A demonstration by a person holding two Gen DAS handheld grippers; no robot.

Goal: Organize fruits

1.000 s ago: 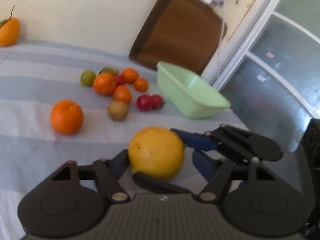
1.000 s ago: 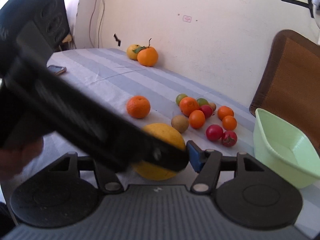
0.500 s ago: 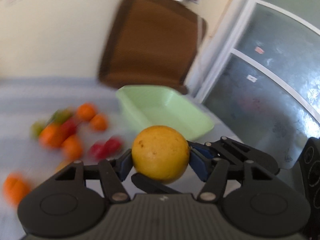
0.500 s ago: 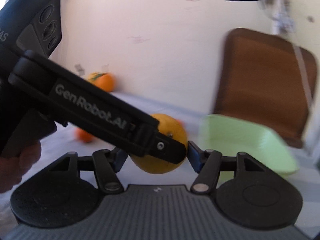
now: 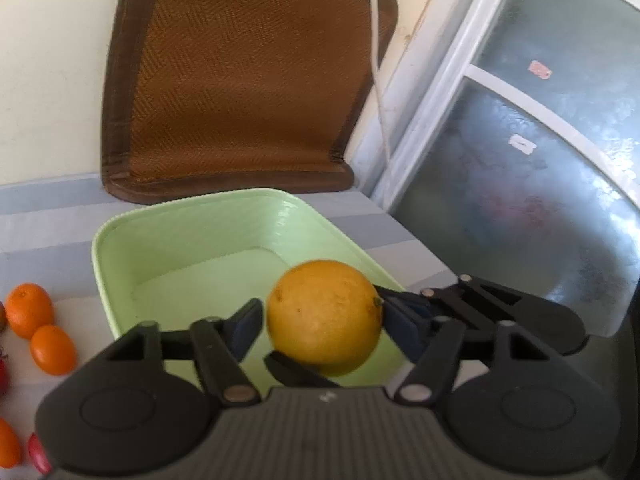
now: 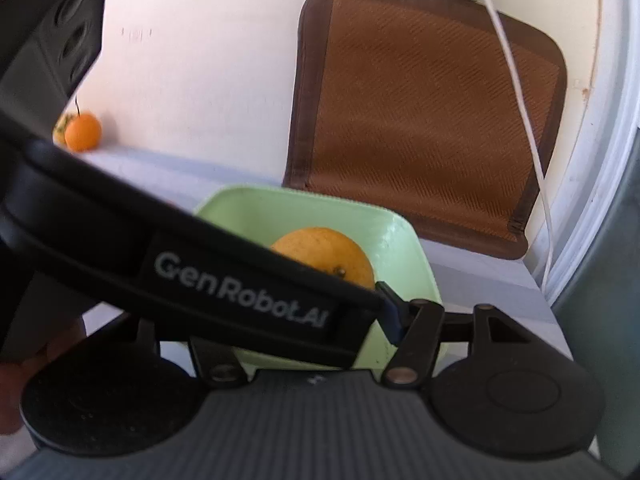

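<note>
While the left gripper [image 5: 320, 322] opens its jaws, a large yellow citrus fruit [image 5: 324, 316] sits between them at the centre of the left wrist view, a clear gap showing beside its blue left pad [image 5: 244, 326] and its right pad hidden behind the fruit. Directly beyond the fruit lies a pale green basin [image 5: 120, 240] on a grey-and-white striped tablecloth [image 5: 48, 216], and the fruit hangs over the basin's near right portion. Small oranges [image 5: 30, 310] and a red fruit [image 5: 38, 448] rest on the cloth along the left edge of the frame. A brown woven chair back [image 5: 240, 80] fills the upper middle, with a frosted glass door [image 5: 540, 168] to the right. In the right wrist view, the right gripper [image 6: 320, 312] stands wide, one blue pad [image 6: 390, 312] just beside the fruit, the other hidden behind the left gripper's black arm, so whether it grips cannot be told. An orange [image 6: 82, 132] sits far back at the left, against the wall.
</note>
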